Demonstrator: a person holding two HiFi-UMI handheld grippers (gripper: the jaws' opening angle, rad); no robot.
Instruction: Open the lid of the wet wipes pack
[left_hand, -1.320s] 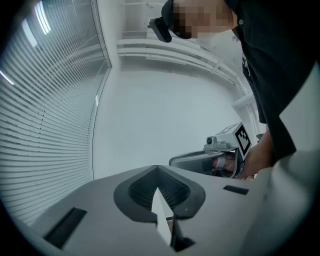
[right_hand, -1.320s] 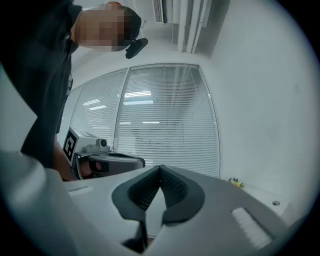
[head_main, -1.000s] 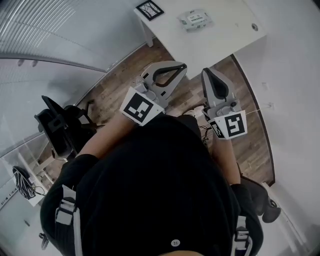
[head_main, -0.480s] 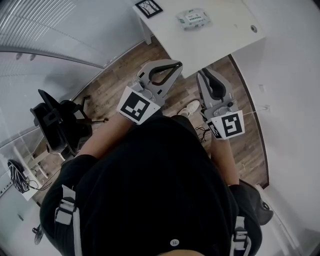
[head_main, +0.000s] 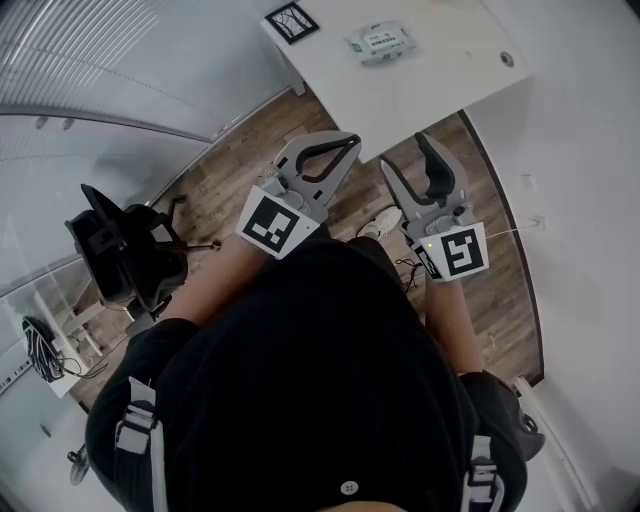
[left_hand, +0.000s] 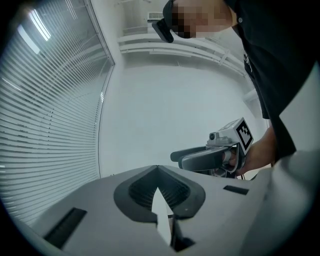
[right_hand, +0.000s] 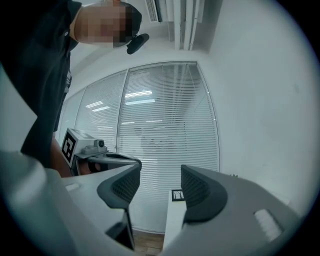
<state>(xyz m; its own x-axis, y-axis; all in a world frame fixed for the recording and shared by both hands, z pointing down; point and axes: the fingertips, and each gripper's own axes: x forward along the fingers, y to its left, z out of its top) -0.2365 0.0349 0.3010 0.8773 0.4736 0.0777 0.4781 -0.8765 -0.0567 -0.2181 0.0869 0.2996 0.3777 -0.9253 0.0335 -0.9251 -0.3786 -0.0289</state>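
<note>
The wet wipes pack (head_main: 378, 42) lies flat on the white table (head_main: 430, 90) at the top of the head view, its lid down. Both grippers are held level over the wooden floor, short of the table's near edge and well apart from the pack. My left gripper (head_main: 348, 140) is shut with nothing in it; its pads (left_hand: 150, 187) meet at the tips. My right gripper (head_main: 405, 155) has its jaws opening, with a wide gap and nothing between them (right_hand: 157, 180). The pack does not show in either gripper view.
A black-and-white marker card (head_main: 293, 20) lies on the table's left corner, and a small round hole (head_main: 508, 58) sits near its right edge. A black office chair (head_main: 120, 255) stands on the floor at left. Blinds (right_hand: 160, 125) run behind the table.
The right gripper's jaws have gone from shut to wide apart. Both grippers have shifted a little; the left one stays shut.
</note>
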